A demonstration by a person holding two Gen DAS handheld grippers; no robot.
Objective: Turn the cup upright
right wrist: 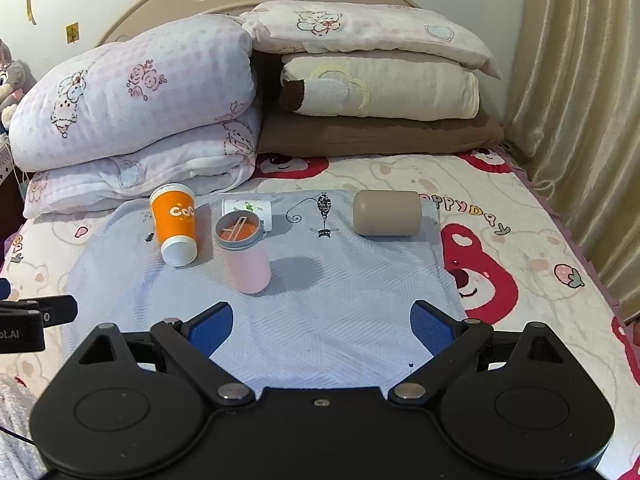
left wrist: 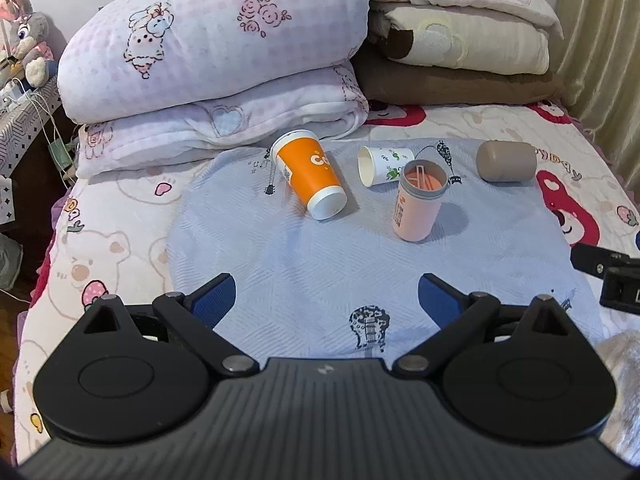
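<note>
Left tongs [left wrist: 326, 300] released | right tongs [right wrist: 322, 328] released | orange cup [left wrist: 308, 174] on side, white base nearer

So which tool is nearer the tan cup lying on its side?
Right, likely. The tan plastic cup lies ahead of the right tool, slightly right; from the left tool it sits far right.
</note>
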